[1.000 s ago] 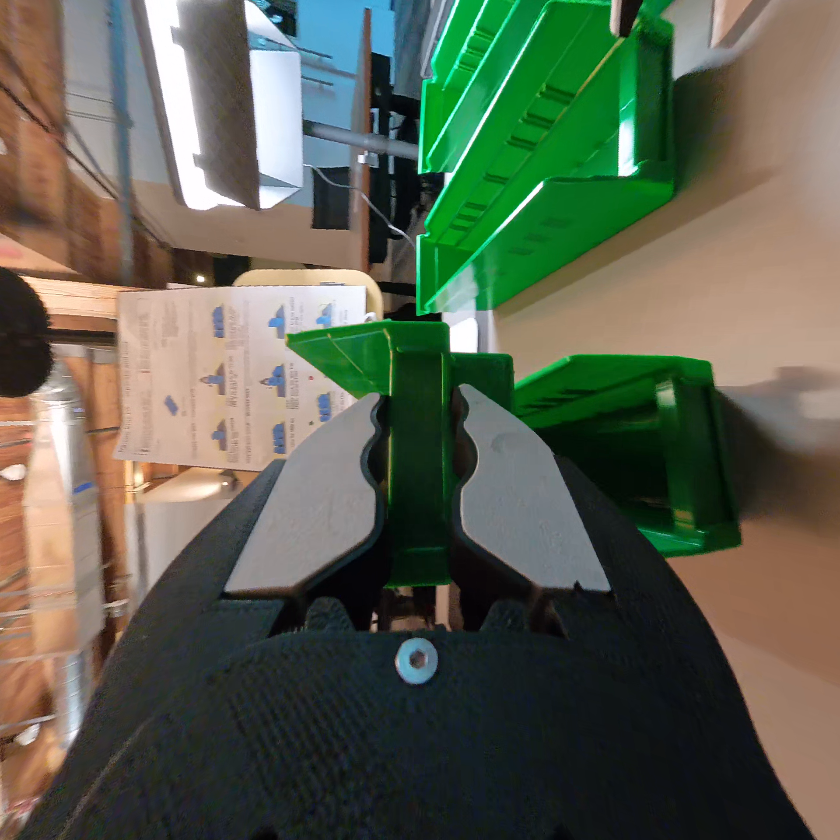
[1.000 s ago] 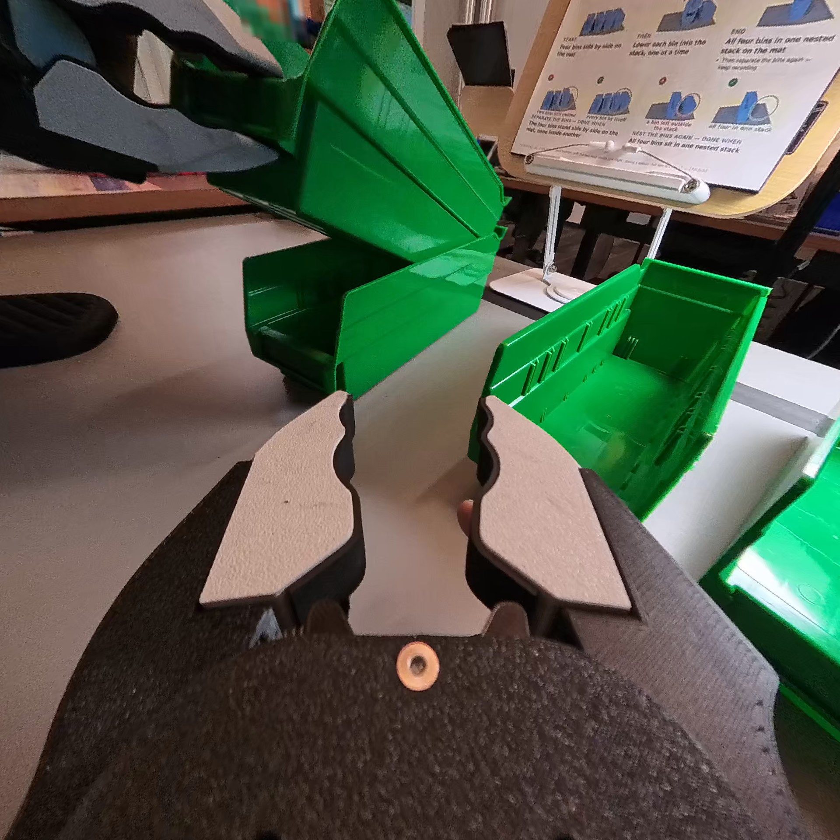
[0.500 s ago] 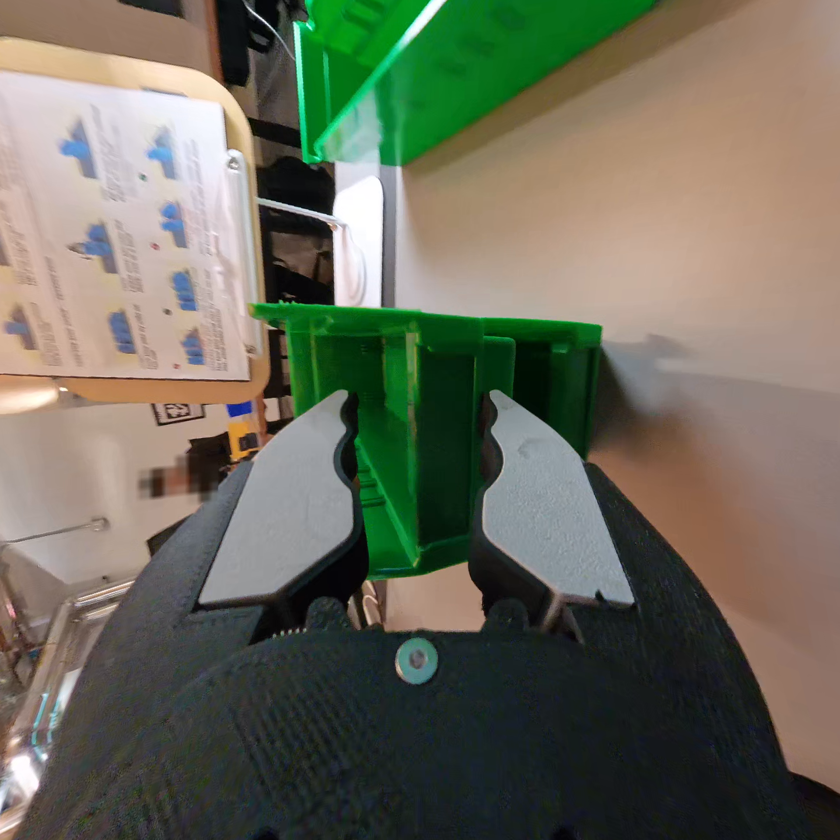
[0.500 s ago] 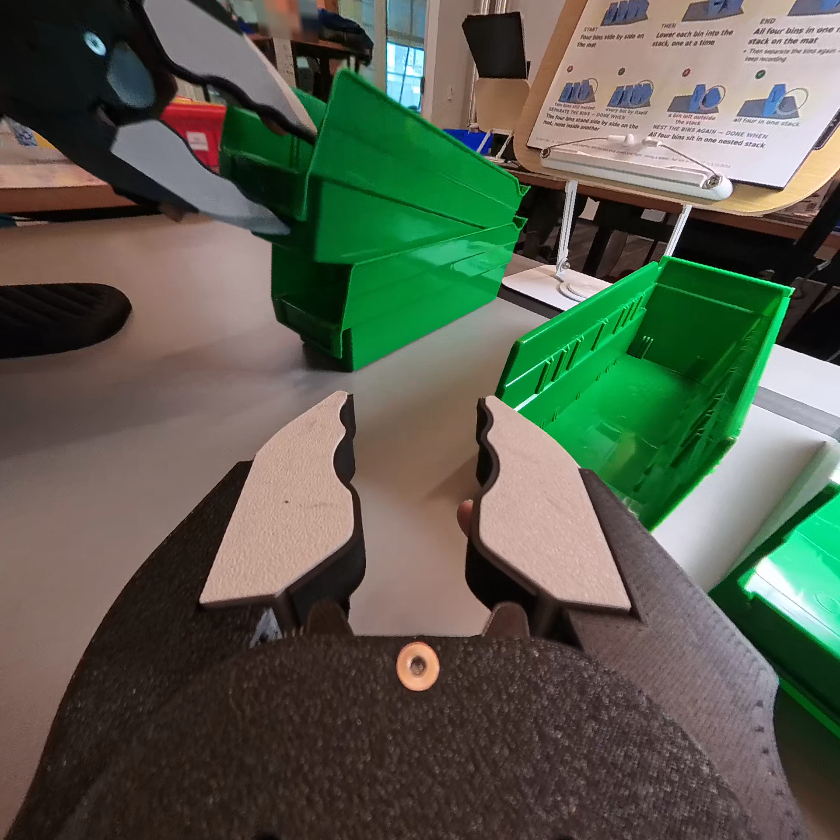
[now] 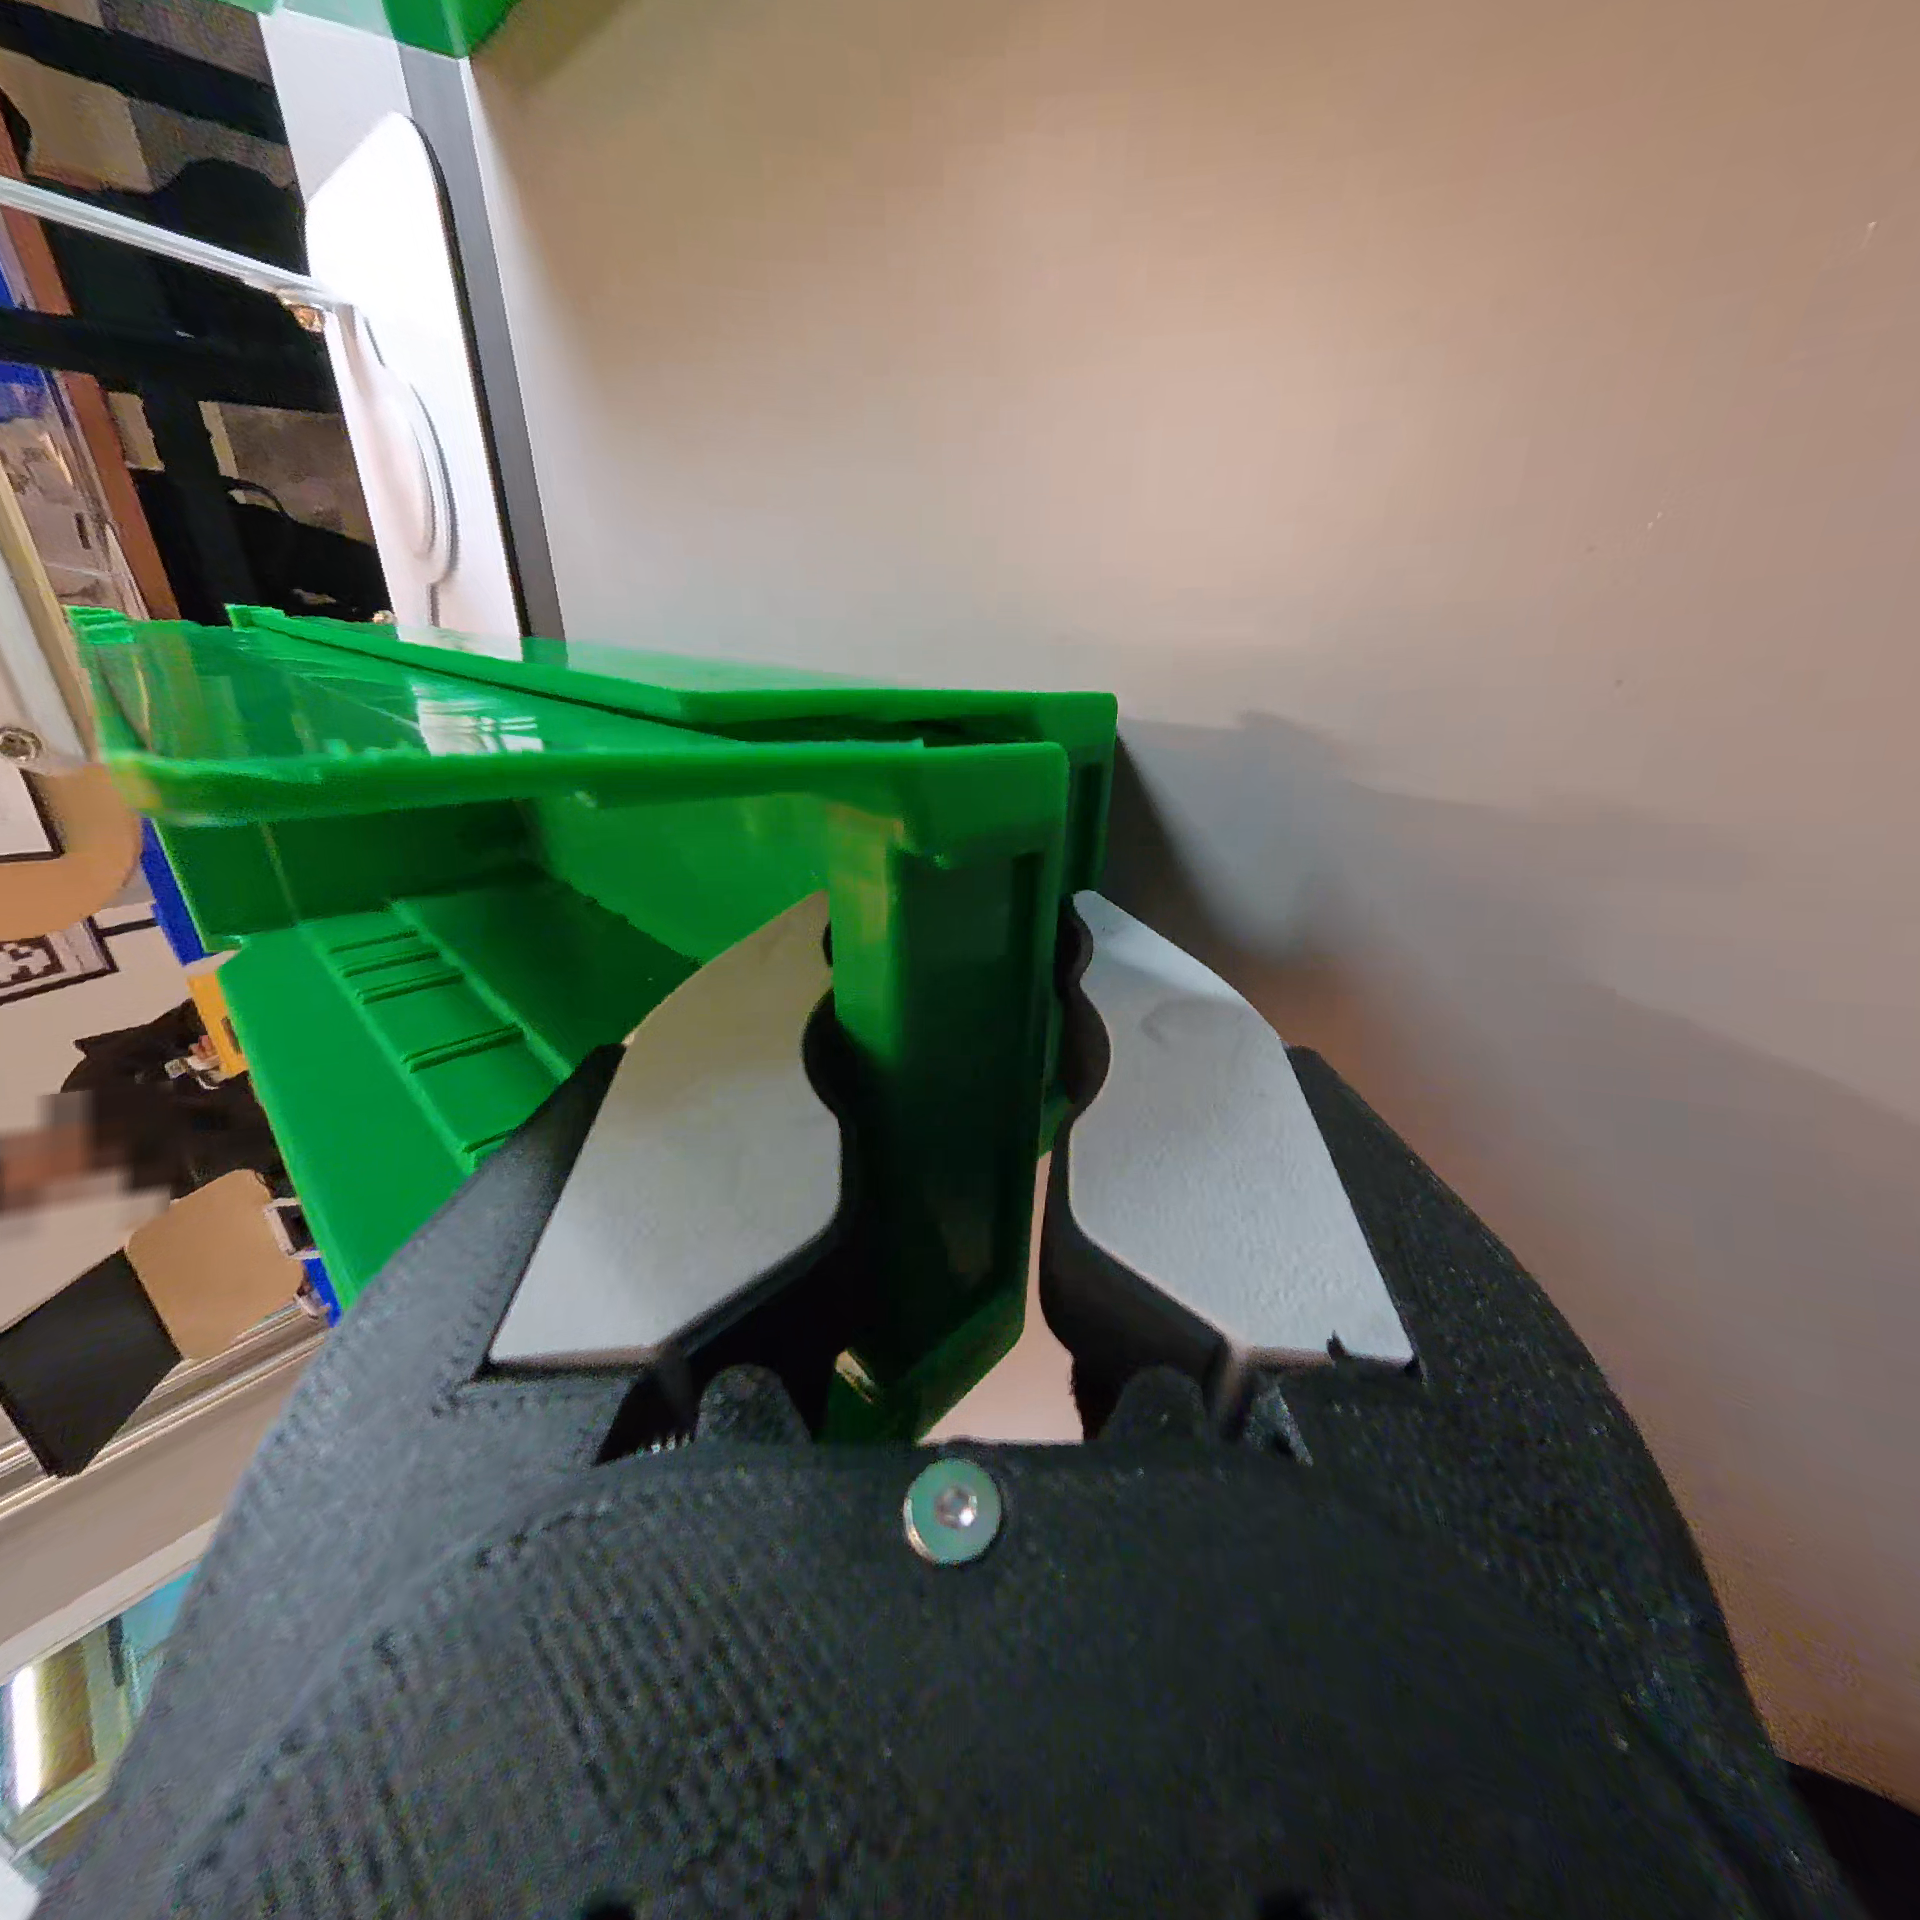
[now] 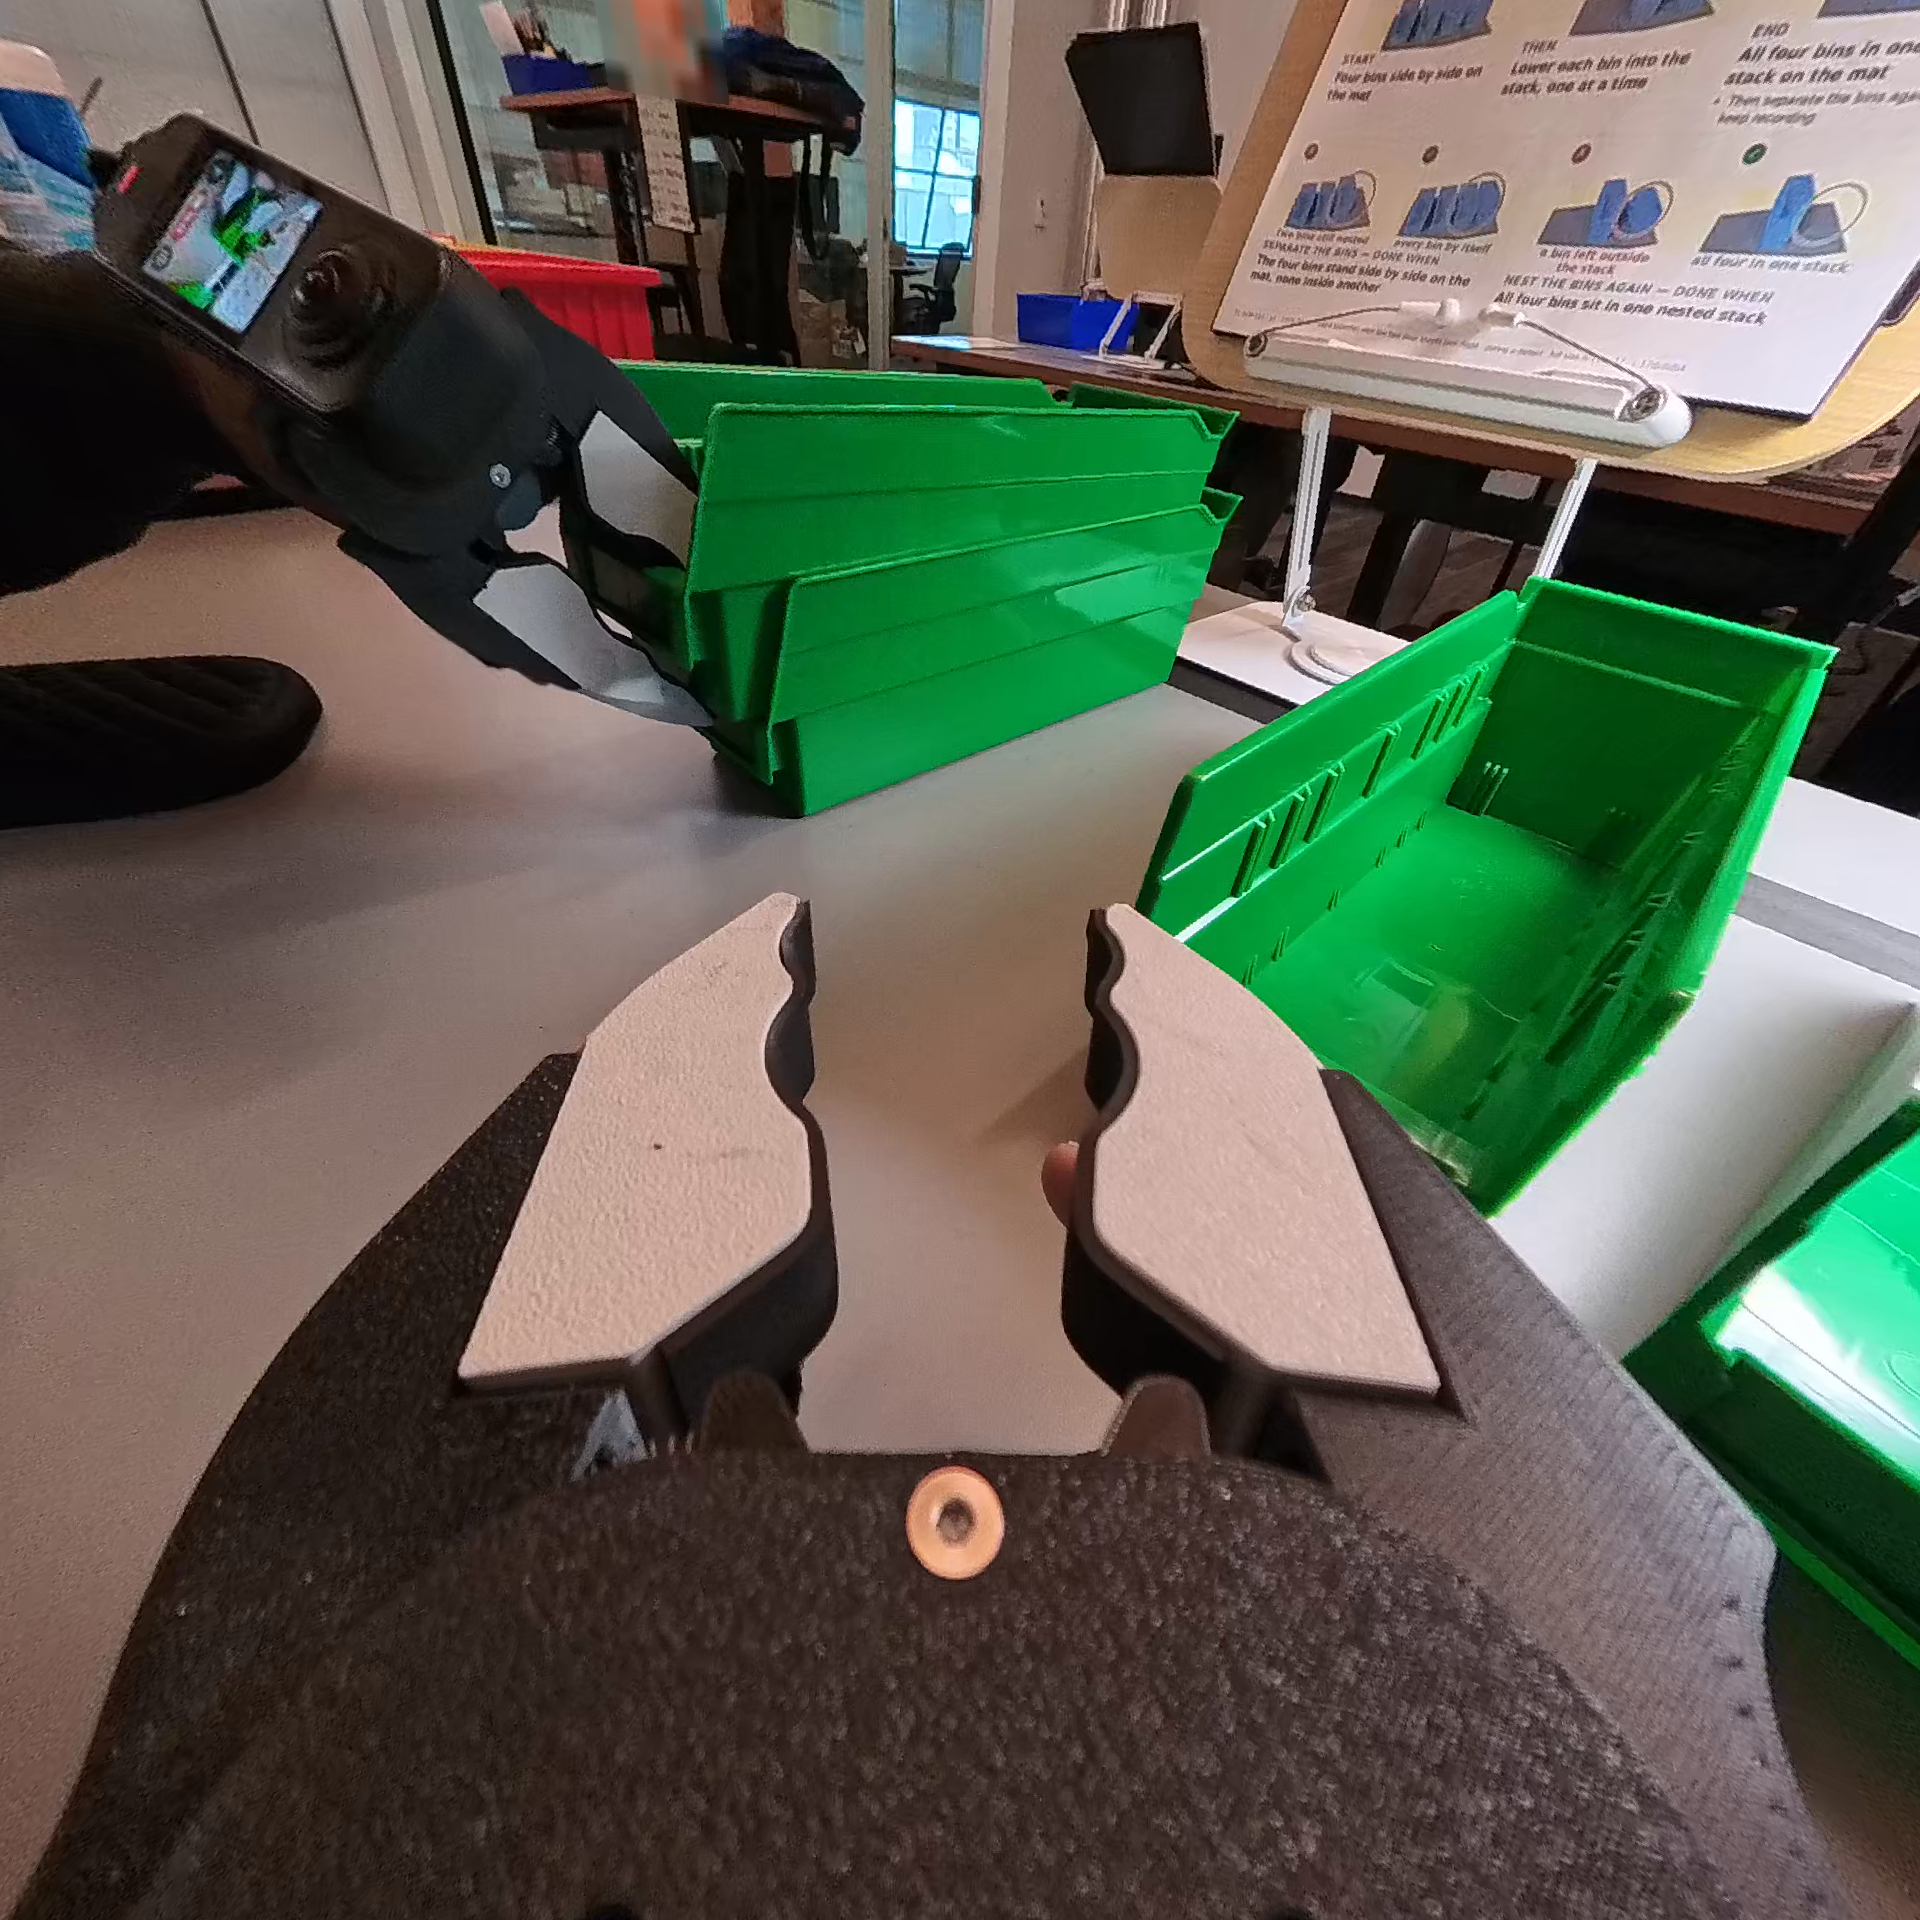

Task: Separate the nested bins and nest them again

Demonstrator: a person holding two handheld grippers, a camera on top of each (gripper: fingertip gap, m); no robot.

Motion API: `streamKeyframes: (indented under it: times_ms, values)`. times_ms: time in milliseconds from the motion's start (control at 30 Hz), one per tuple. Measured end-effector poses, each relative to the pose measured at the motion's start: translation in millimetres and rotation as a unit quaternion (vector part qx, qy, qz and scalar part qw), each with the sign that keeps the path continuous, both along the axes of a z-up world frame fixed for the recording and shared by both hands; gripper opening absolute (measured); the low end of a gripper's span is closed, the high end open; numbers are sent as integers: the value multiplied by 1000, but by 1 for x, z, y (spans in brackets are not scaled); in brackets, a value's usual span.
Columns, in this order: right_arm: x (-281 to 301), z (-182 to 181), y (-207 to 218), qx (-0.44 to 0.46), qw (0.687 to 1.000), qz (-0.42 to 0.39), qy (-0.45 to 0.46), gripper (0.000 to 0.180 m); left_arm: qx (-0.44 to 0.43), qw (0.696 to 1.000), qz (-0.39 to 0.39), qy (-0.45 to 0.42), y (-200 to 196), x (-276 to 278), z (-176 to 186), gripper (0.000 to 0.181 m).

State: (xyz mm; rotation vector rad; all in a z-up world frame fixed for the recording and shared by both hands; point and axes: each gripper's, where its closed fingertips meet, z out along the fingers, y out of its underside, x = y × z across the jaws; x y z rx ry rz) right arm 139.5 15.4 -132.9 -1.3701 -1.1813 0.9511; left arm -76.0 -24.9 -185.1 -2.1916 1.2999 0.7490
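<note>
Stack of nested green bins (image 6: 966,592) on grey tabletop (image 6: 416,935), front end wall between fingers of left gripper (image 5: 948,1049), fingers spread, not visibly clamped. Single green bin (image 6: 1475,883) to the right of stack, apart. Right gripper (image 6: 948,1003) released, empty, above bare tabletop near both.
</note>
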Motion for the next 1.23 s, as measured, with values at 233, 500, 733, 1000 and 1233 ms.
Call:
streamKeyframes:
  times_ms: [233, 500, 733, 1000, 1233]
  values:
    - [1, 2, 0, 2, 1000, -1, 3, 49, 3, 1000, -23, -16, -13, -1, 3, 36]
    - [1, 1, -1, 1, 1000, 2, -1, 49, 11, 999, -39, -16, -28, 5, 15, 34]
    - [-1, -2, -3, 10, 1000, 1, -10, 49, 1, 998, -61, -31, -35, 17, 41, 34]
    - [-31, -12, -25, 25, 997, 40, -53, 48, -29, 991, -83, -103, -32, 54, 42, 34]
    - [-88, -7, -55, 26, 994, 89, -66, 42, -46, 983, -88, -156, -23, 89, 48, 33]
